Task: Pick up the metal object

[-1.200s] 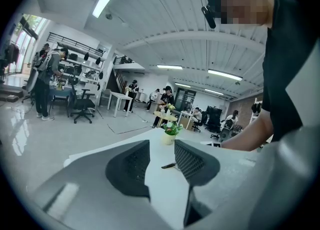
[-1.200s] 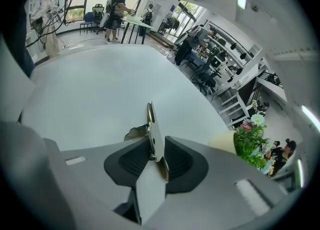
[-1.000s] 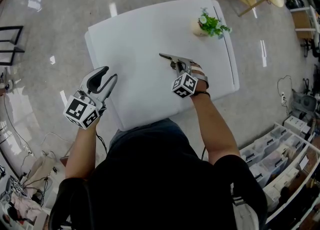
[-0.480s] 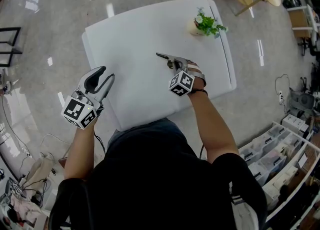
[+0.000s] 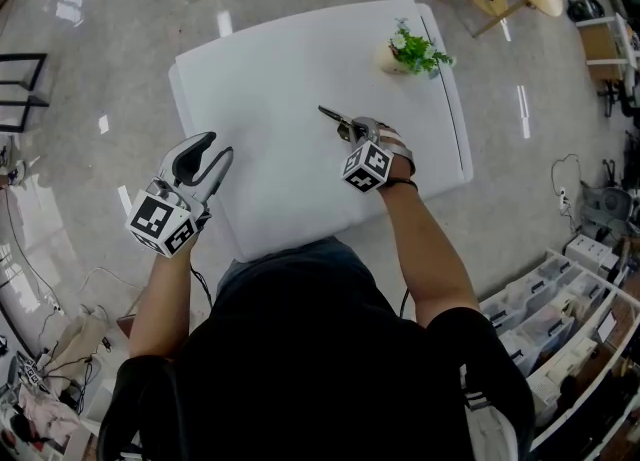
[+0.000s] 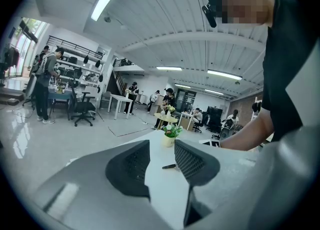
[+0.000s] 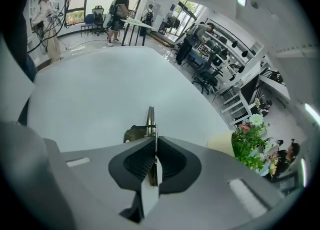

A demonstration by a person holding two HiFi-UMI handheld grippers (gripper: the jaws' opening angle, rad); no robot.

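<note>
Holds the metal object (image 7: 150, 120) pinched edge-on in the clenched right gripper (image 7: 152, 149), over the middle of the white bench (image 5: 280, 59), somewhat toward its right edge. Hangs the left gripper (image 6: 161, 156) at the left edge by the near left corner, jaws apart with nothing between them. Shows a potted plant (image 5: 415, 49) near the far right corner.

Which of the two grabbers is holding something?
The right gripper: its fingers pinch the metal object. The left gripper is open and empty.
</note>
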